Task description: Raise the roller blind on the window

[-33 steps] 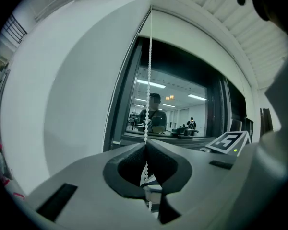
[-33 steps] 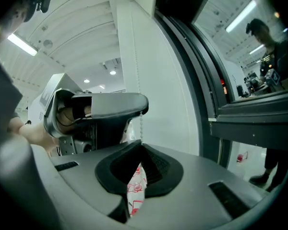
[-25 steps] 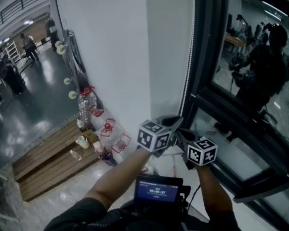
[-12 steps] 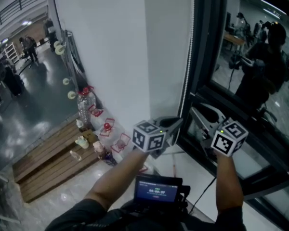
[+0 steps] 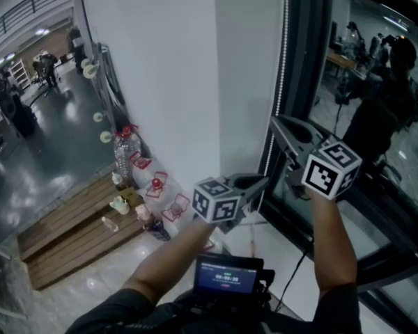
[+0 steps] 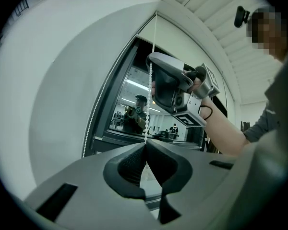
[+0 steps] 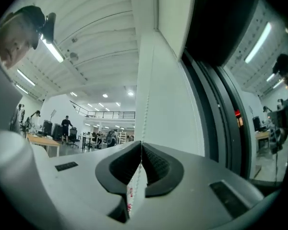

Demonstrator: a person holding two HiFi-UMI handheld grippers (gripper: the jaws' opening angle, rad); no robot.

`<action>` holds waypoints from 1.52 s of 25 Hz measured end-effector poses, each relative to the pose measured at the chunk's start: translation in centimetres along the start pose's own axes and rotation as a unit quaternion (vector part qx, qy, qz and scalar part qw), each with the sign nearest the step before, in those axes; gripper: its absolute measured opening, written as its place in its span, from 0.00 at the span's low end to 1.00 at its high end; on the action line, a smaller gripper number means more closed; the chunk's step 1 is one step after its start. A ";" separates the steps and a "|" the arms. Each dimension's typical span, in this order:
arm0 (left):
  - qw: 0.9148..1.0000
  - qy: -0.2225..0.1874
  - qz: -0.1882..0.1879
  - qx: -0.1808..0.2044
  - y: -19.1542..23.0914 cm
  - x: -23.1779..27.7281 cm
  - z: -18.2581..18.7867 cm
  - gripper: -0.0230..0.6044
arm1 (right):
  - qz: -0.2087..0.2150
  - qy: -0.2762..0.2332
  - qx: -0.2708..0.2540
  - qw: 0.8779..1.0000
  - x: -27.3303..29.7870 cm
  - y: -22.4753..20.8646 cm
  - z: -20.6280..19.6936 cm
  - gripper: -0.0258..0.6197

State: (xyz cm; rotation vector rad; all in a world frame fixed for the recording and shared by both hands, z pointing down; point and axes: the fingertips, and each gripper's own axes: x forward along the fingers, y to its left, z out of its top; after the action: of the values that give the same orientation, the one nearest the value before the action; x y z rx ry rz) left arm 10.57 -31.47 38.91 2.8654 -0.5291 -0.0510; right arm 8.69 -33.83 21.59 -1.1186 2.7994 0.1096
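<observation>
Pale roller blind (image 6: 187,44) high in the upper middle of the left gripper view, covering only the top of the dark window (image 6: 134,114).

Nearest, at the bottom middle of the head view, a small black screen box (image 5: 226,275), with two arms reaching out past it. Just above, left gripper (image 5: 263,181) with its cube of black-and-white squares, clenched tight on the white bead chain (image 5: 283,54). Chain pinched right at the tips of the pads. Higher and to the right in the picture, right gripper (image 5: 275,122), jaws just snapped closed. Chain caught between the pads there too. Right gripper above, left gripper below, a little apart.

Behind them, chain running straight up beside the black window frame (image 5: 303,61) to the top of the picture. Dark glass at the right, with a shadowy reflection in it. Plain white wall (image 5: 153,68) in the upper middle.

Far below, at the lower left of the head view, brown wooden planks (image 5: 76,228). On them, a big clear plastic bottle with a red cap (image 5: 124,152) and some small red things beside it. Farthest off, upper left, a shiny grey floor (image 5: 42,145) with tiny people standing about.
</observation>
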 end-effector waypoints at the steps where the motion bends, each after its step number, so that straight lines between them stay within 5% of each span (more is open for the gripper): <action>1: 1.000 0.000 0.000 -0.001 0.1 -0.1 0.0 0.04 | 0.002 -0.009 0.007 1.000 -0.1 0.0 0.0 0.07; 8: 1.000 0.022 0.000 -0.011 0.8 0.1 -2.3 0.04 | -0.005 -0.009 0.005 1.000 -0.1 0.3 -2.8 0.06; 14: 0.998 0.025 -0.009 -0.063 2.0 -0.8 -5.3 0.04 | -0.013 -0.001 0.022 1.000 -1.1 0.0 -5.8 0.06; 18: 0.997 0.046 -0.007 -0.060 2.8 -1.9 -6.0 0.24 | -0.012 0.000 0.005 1.000 -1.5 0.4 -5.7 0.06; 27: 0.995 0.064 0.009 -0.072 3.5 -2.6 -8.2 0.24 | -0.025 0.035 0.017 0.999 -1.6 0.6 -9.8 0.06; 38: 0.995 0.047 0.042 -0.072 4.7 -4.0 -6.1 0.24 | -0.041 0.092 0.039 0.994 -2.8 0.8 -17.9 0.06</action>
State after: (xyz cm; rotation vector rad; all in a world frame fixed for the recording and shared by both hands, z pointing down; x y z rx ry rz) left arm 5.63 -33.00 45.87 2.6881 -0.6017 0.0570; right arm 8.60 -33.38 39.72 -1.2828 2.8806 -0.1165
